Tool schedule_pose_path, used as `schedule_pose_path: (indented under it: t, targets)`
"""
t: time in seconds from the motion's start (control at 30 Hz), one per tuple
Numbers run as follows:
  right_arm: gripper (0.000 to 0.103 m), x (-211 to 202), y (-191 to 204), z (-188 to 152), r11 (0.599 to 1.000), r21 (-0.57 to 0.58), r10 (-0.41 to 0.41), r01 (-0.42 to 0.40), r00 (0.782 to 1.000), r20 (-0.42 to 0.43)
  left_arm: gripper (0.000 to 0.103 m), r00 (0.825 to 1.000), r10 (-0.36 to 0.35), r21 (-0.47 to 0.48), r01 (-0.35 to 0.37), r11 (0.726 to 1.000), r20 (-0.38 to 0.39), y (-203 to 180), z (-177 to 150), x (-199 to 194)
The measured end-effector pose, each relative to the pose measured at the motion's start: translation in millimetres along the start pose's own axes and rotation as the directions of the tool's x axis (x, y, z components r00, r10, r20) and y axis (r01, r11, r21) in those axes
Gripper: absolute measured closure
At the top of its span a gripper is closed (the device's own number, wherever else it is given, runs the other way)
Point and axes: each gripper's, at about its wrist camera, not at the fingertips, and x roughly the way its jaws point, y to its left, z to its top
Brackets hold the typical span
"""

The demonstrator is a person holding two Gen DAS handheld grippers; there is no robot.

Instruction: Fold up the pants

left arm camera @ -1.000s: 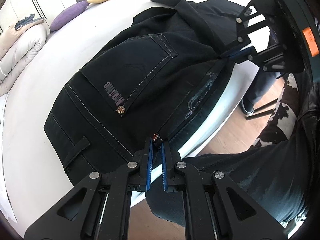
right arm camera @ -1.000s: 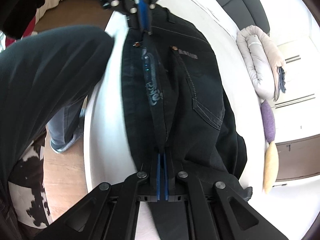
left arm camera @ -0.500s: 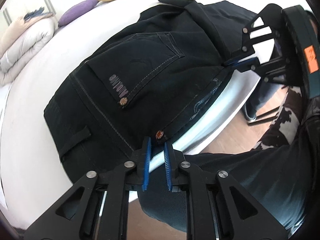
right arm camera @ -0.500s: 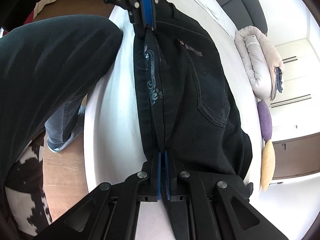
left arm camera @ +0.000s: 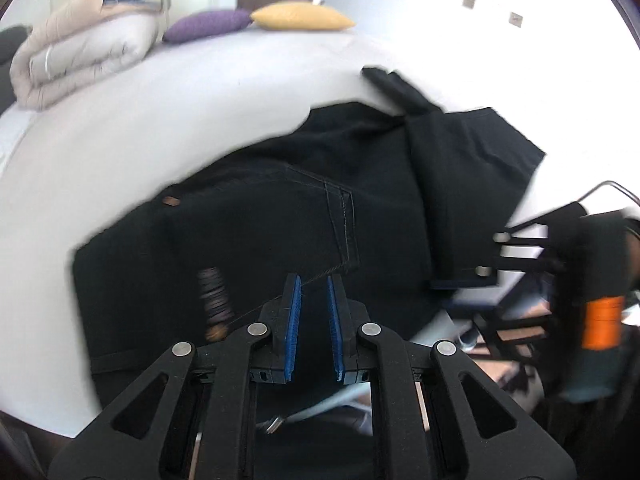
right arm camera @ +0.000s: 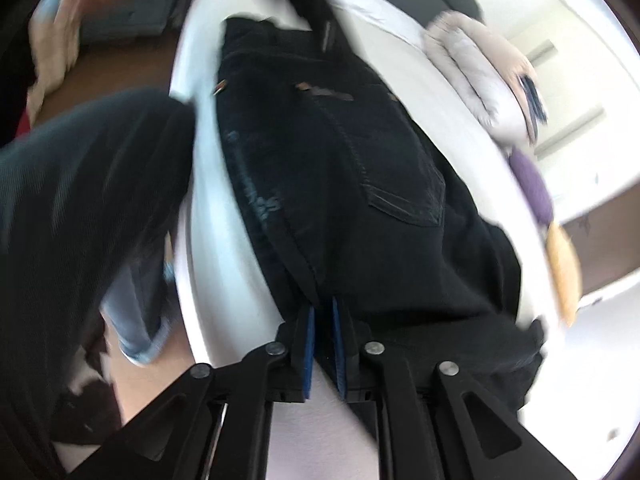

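No text can be read: the patch on the pants [right arm camera: 340, 184], in the upper middle of the right wrist view, is blurred

A white bed [left arm camera: 168, 92] carries everything here. Black pants [left arm camera: 304, 216] lie folded along its near edge, back pocket facing up. Well apart from them, at the far side, a rolled beige and white duvet [left arm camera: 80, 56] rests on the sheet, with a purple cushion [left arm camera: 208, 24] and a yellow cushion [left arm camera: 300, 18] just beside it.
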Motion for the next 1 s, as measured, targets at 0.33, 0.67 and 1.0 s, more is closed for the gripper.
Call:
schedule_pose_path:
  t: [0.33, 0.67, 1.0]
  targets:
    - [0.037, -25.0, -169.8, -72.0, 0.615, 0.679, 0.242, -0.400, 0.916, 0.321, 0.090, 0.996, -0.020, -0.170, 0.005, 0.985, -0.085, 8.1, -8.5, 53.5]
    - [0.055, 60.6, -373.3, -192.8, -0.142, 0.833, 0.065, -0.534, 0.835, 0.547, 0.091, 0.997, -0.048, -0.259, 0.029, 0.965, -0.068, 25.4, -17.8, 57.7]
    - [0.055, 137.4, -420.1, -208.2, -0.315, 0.863, 0.081, -0.395, 0.895, 0.439, 0.091, 0.995, -0.047, -0.264, 0.023, 0.964, -0.088, 19.1, -8.7, 71.0]
